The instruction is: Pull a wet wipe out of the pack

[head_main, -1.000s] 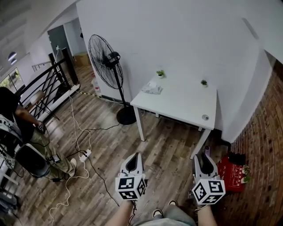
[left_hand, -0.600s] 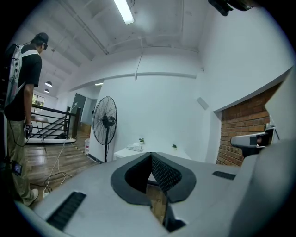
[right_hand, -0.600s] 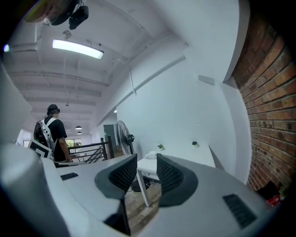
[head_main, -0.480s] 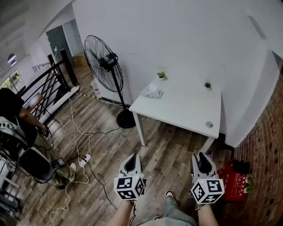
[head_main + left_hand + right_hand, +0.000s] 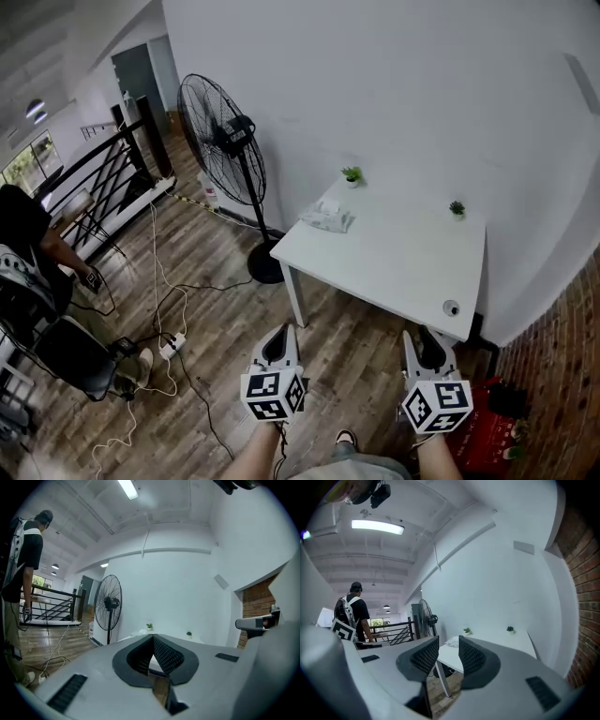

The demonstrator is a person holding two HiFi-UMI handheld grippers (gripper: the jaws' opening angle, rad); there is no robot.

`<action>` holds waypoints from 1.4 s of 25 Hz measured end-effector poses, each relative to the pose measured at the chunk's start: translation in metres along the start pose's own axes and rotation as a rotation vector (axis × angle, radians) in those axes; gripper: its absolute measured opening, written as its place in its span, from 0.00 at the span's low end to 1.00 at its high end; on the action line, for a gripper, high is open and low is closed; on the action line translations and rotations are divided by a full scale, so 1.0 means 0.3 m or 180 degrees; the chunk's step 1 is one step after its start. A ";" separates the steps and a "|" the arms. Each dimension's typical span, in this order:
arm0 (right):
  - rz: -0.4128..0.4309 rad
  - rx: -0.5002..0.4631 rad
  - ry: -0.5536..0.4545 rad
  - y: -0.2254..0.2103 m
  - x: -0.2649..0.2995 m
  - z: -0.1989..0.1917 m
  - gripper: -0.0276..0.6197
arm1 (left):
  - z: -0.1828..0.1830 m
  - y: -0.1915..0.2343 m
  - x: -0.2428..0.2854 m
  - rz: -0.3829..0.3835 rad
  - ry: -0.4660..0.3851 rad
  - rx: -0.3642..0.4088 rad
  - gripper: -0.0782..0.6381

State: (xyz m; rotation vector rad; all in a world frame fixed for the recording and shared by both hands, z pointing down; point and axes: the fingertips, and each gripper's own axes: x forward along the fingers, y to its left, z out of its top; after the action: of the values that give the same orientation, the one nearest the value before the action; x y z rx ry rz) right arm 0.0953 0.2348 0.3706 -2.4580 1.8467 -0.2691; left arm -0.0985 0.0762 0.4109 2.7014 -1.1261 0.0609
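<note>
Tongs held low, forward — left tongs (image 5: pixel 284 330) closed, right tongs (image 5: pixel 423 334) parted.

The white rectangular table (image 5: pixel 394 258) has a smooth, matt top. The pale soft pack of wet wipes (image 5: pixel 326 217) looks like crinkled plastic film. The brown plank floor (image 5: pixel 216 281) is wood with visible grain; the red brick wall (image 5: pixel 567 347) is rough. The left gripper (image 5: pixel 287 330) and right gripper (image 5: pixel 422 334) have matt grey plastic shells and finely ribbed black pads (image 5: pixel 168 656).

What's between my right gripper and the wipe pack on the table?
Head view: only wood floor and bare white tabletop lie between the right gripper and the wipe pack.
</note>
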 end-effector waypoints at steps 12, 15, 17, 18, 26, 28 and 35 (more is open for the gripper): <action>0.0213 0.0092 0.0009 -0.160 0.323 0.034 0.24 | 0.003 -0.001 0.303 0.0199 0.0097 0.0053 0.11; 0.0250 0.0159 0.0022 -0.176 0.360 0.024 0.24 | -0.003 0.006 0.338 0.0215 0.0143 0.0095 0.11; 0.0254 0.0213 0.0035 -0.189 0.381 0.017 0.24 | -0.012 0.016 0.359 0.0236 0.0185 0.0103 0.11; 0.0249 0.0238 0.0043 -0.198 0.394 0.012 0.24 | -0.018 0.022 0.375 0.0245 0.0203 0.0102 0.11; 0.0222 0.0426 0.0082 -0.238 0.588 -0.010 0.24 | -0.029 0.072 0.569 0.0150 0.0257 0.0128 0.11; 0.0219 0.0416 0.0076 -0.234 0.658 0.001 0.24 | -0.015 0.103 0.636 0.0126 0.0242 0.0124 0.11; 0.0153 0.0405 0.0064 -0.238 0.944 0.057 0.24 | 0.036 0.246 0.934 0.0037 0.0301 0.0096 0.11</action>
State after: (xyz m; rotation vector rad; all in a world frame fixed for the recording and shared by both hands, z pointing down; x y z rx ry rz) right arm 0.2420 -0.0170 0.3944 -2.3324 1.8325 -0.3973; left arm 0.0468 -0.1720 0.4472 2.6869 -1.1221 0.2070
